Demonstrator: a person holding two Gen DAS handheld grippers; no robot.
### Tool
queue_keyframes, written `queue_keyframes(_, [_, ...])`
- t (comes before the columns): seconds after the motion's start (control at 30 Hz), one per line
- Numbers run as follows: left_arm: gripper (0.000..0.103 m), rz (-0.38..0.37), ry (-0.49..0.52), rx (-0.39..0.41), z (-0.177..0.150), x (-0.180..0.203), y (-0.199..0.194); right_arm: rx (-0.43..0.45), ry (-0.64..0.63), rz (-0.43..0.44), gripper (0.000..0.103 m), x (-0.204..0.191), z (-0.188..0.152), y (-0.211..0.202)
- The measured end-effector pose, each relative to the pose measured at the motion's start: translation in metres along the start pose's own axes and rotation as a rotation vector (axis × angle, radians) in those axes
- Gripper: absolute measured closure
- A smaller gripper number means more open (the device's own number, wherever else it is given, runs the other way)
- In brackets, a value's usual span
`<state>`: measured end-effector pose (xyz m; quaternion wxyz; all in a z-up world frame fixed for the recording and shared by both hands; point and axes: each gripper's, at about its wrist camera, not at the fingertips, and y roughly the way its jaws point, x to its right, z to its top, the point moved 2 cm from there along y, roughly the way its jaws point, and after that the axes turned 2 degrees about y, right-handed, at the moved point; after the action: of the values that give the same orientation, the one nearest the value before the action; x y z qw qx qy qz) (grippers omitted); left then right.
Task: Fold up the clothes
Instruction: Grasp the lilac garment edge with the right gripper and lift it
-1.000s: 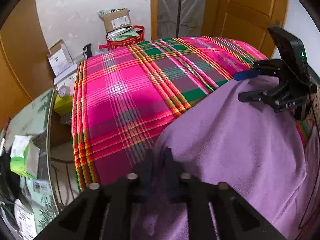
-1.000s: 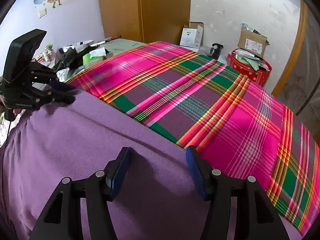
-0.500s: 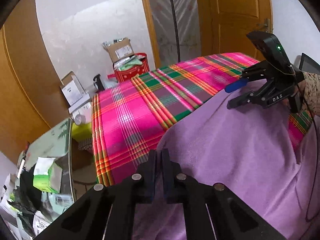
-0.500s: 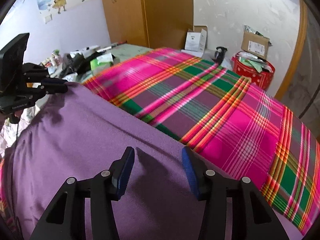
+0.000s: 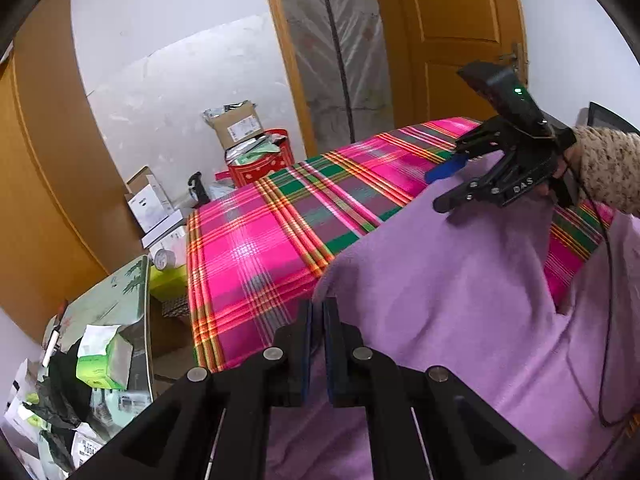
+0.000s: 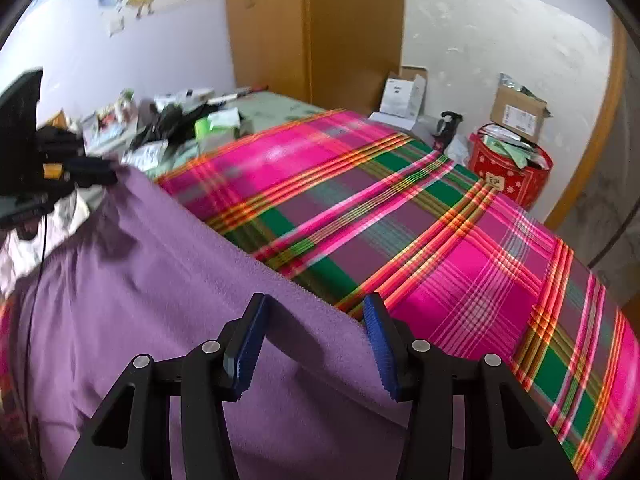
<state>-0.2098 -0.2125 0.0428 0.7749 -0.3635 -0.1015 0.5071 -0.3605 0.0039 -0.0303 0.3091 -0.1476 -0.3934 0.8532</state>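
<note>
A soft purple garment (image 5: 460,300) lies across a pink plaid bedspread (image 5: 256,248), filling the lower right of the left wrist view, its straight edge running from lower centre up to the upper right; cloth looks fleecy, lightly rumpled. Left gripper (image 5: 318,320), bottom centre, is clamped on the garment's corner. Right gripper (image 6: 316,344) hangs w/ jaws apart, cloth edge between but unpinched.

I lifted my left gripper (image 5: 316,344), jaws clamped on the purple garment's (image 5: 440,300) near corner, raising that edge off the plaid bed (image 5: 256,248). My right gripper's (image 6: 312,344) jaws narrowed slightly, gripping nothing.
</note>
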Motion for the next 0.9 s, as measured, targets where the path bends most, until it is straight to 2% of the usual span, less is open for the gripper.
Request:
queue_keyframes(0.13, [0.097, 0.001, 0.003, -0.007, -0.003, 0.003, -0.003, -0.051, -0.041, 0.012, 0.052, -0.004, -0.005, 0.003])
queue_keyframes(0.2, [0.097, 0.006, -0.001, -0.020, -0.004, 0.003, -0.002, -0.056, -0.060, 0.011, 0.056, -0.008, -0.008, 0.001])
queue_keyframes(0.27, [0.097, 0.011, -0.013, -0.028, -0.005, 0.002, 0.000, -0.059, -0.084, 0.002, 0.081, -0.012, -0.012, -0.002])
queue_keyframes(0.33, [0.097, 0.013, -0.027, -0.028, -0.006, 0.000, 0.001, -0.066, -0.122, -0.027, 0.093, -0.019, -0.015, -0.005])
queue_keyframes(0.47, [0.097, 0.022, -0.036, -0.030, -0.007, 0.000, -0.001, -0.052, -0.198, -0.089, 0.095, -0.033, -0.021, -0.017])
queue_keyframes(0.67, [0.097, 0.039, -0.055, -0.032, -0.009, -0.002, -0.011, 0.020, -0.159, -0.108, 0.096, -0.041, -0.017, -0.047])
queue_keyframes(0.9, [0.097, 0.052, -0.066, -0.018, -0.010, -0.001, -0.026, 0.054, -0.179, -0.153, 0.096, -0.072, -0.015, -0.082])
